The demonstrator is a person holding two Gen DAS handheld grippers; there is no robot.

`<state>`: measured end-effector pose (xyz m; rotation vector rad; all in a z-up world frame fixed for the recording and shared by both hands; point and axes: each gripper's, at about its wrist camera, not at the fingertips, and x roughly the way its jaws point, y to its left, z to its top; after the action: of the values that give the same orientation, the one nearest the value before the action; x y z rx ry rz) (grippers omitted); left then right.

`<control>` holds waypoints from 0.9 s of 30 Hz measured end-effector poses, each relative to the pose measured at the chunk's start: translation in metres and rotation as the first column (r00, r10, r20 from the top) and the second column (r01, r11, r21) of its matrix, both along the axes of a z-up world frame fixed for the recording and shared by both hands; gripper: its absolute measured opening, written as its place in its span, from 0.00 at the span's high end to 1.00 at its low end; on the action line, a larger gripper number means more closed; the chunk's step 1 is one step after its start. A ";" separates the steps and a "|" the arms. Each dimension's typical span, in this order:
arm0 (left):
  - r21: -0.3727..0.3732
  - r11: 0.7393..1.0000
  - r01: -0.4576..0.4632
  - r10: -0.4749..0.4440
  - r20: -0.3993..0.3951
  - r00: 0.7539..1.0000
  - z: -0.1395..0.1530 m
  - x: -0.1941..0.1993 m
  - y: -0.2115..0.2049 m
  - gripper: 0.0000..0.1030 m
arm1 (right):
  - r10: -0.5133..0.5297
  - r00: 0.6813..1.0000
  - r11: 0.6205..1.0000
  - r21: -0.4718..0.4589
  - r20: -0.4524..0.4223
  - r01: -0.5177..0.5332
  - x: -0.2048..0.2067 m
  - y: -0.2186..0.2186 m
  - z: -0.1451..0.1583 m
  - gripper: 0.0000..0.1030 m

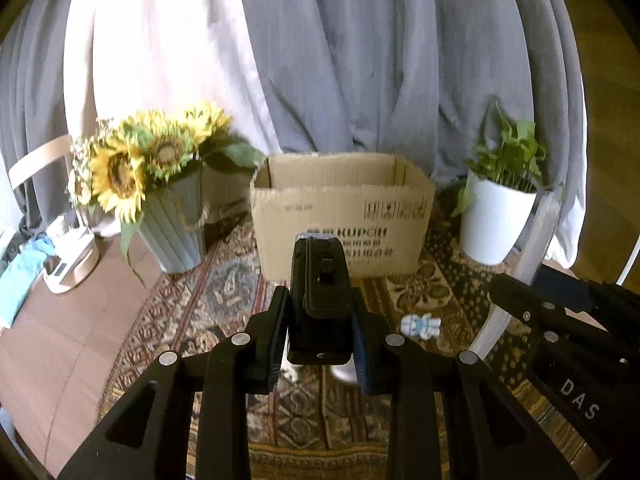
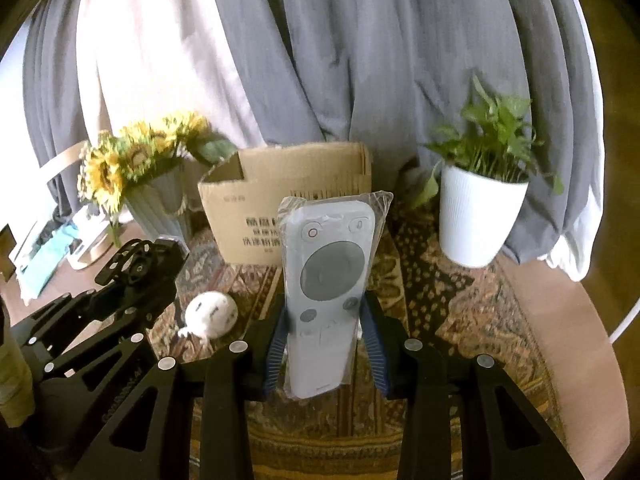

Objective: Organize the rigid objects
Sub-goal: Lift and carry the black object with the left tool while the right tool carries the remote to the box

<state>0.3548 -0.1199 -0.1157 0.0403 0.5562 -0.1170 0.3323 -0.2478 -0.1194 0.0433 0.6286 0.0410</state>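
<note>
— While your left gripper (image 1: 318,336) is clamped on the black clip-backed device (image 1: 319,300), what is the right one doing?

— Your right gripper (image 2: 324,344) is closed on the grey remote in its clear wrap (image 2: 330,292). Both things stand with their long axis running straight out along the fingers, tips pointing away from you.

— And where do they go?

— My guess is the open cardboard box (image 1: 342,216). From your left tongs it sits dead ahead, just past the device's far end. From your right tongs it lies ahead and a little to the left, partly hidden behind the remote. So the left hand looks better lined up; I would carry that one forward first.

— Anything loose near the tongs?

— A small white-and-blue figure (image 1: 421,325) lies on the patterned rug (image 1: 224,300), just right of your left fingers. A white ball-shaped object (image 2: 211,314) rests left of your right fingers. Both sit between your two grippers.

— What flanks the box?

— A sunflower vase (image 1: 176,224) to its left and a white plant pot (image 1: 494,220) to its right, so keep each carry centred.
</note>
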 end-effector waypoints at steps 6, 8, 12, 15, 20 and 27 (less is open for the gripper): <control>0.008 1.000 0.002 -0.003 0.054 0.999 0.023 0.009 0.002 0.72 | 0.006 0.998 1.000 -0.008 0.061 -0.006 0.008 0.004 0.023 0.64; 0.009 1.000 0.007 -0.008 0.070 0.998 0.031 0.014 0.003 0.72 | 0.010 0.997 1.000 -0.011 0.081 -0.009 0.011 0.007 0.030 0.64; 0.011 1.000 0.013 -0.014 0.094 0.995 0.044 0.024 0.004 0.72 | 0.017 0.993 1.000 -0.010 0.119 -0.015 0.021 0.009 0.044 0.64; 0.017 1.000 0.018 -0.020 0.110 0.994 0.050 0.033 0.003 0.72 | 0.023 0.989 1.000 -0.013 0.146 -0.022 0.029 0.011 0.054 0.64; 0.017 1.000 0.026 -0.028 0.124 0.992 0.059 0.050 0.002 0.72 | 0.031 0.983 1.000 -0.008 0.179 -0.030 0.044 0.012 0.066 0.64; 0.029 0.999 0.035 -0.039 0.137 0.990 0.069 0.077 0.004 0.72 | 0.039 0.977 0.999 0.011 0.210 -0.042 0.069 0.009 0.078 0.64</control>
<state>0.4322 -0.1157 -0.0470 0.0837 0.4189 -0.1420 0.4015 -0.2385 -0.0412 0.0404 0.4178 0.0889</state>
